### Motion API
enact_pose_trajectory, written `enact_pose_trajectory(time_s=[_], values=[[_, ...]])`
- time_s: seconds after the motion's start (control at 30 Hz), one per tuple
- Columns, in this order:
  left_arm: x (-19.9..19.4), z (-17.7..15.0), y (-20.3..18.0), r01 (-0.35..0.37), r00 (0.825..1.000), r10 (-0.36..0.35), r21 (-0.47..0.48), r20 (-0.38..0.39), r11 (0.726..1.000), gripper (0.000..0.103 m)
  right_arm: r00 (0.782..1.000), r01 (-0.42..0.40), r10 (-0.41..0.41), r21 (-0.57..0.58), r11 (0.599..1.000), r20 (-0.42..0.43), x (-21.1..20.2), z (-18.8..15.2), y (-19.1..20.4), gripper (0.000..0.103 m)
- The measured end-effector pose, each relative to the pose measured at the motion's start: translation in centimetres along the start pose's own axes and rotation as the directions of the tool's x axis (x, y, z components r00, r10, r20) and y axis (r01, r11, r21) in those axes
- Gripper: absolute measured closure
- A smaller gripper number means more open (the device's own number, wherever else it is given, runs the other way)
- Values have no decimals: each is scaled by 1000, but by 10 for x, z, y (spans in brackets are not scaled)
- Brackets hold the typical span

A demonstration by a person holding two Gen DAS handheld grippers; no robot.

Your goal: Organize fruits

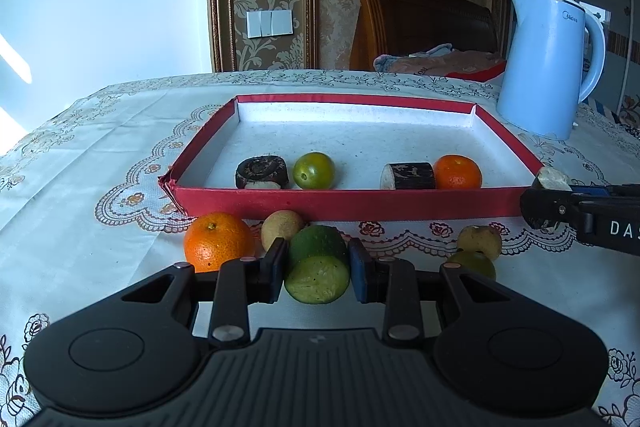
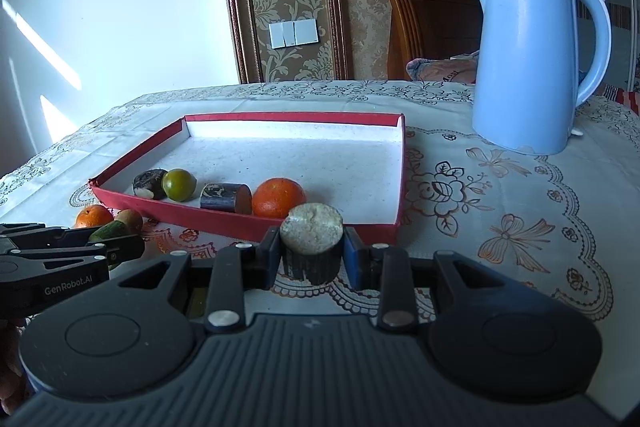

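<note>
Left gripper point(image 1: 318, 269) fingers clamp a green cucumber piece point(image 1: 318, 273); right gripper point(image 2: 311, 253) fingers clamp a dark cylinder piece point(image 2: 312, 247), lower centre.

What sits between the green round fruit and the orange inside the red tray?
A dark cylindrical piece lying on its side, between the green fruit and the orange in the red tray; both wrist views show it.
</note>
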State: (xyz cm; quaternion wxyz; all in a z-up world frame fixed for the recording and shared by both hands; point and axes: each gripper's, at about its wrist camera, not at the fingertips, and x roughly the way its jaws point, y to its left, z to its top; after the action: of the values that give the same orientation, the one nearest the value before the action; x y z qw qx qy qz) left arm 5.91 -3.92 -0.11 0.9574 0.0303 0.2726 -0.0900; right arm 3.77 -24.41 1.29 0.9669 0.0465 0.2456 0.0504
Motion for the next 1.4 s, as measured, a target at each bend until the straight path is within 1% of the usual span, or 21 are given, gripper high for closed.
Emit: enact_pose_trajectory(time_s=[0.2,0.3,0.4,0.57,0.7,0.8,0.9,1.0,1.3,1.4], values=[[-1,1,2,3,1000,-3,-11,3,1000,71,1000,-1,1,4,1000,-4,0,0,0,72],[-4,4,2,-4,1000,4,-6,27,1000,71,1000,0,1,3,1000,-1,-1,1,0,72],[-7,10,4,2,999,-1,-27,36,1000,71,1000,0,0,0,1000,4,-2,2,2,72],[-8,27,3,-2,998,5,-42,58,999,71,1000,0,0,-11,1000,26,-7,11,5,72],[-7,44,-2,-11,996,14,-30,87,999,71,999,5,-4,-15,1000,47,-8,22,6,72],[-1,54,-5,-23,995,25,-25,92,999,71,998,11,-9,-24,1000,61,-7,31,7,72],[9,60,-8,-25,996,27,-26,82,999,71,998,20,-18,-28,999,64,-3,38,6,72],[21,62,-9,-32,997,33,-26,68,999,71,998,33,-32,-30,999,50,8,44,3,72],[54,65,-6,-24,1000,24,-40,11,999,71,998,50,-50,-3,999,-31,42,36,-10,72],[62,66,-8,-8,1000,8,-43,-1,999,71,997,67,-68,-10,998,-45,48,34,-11,72]])
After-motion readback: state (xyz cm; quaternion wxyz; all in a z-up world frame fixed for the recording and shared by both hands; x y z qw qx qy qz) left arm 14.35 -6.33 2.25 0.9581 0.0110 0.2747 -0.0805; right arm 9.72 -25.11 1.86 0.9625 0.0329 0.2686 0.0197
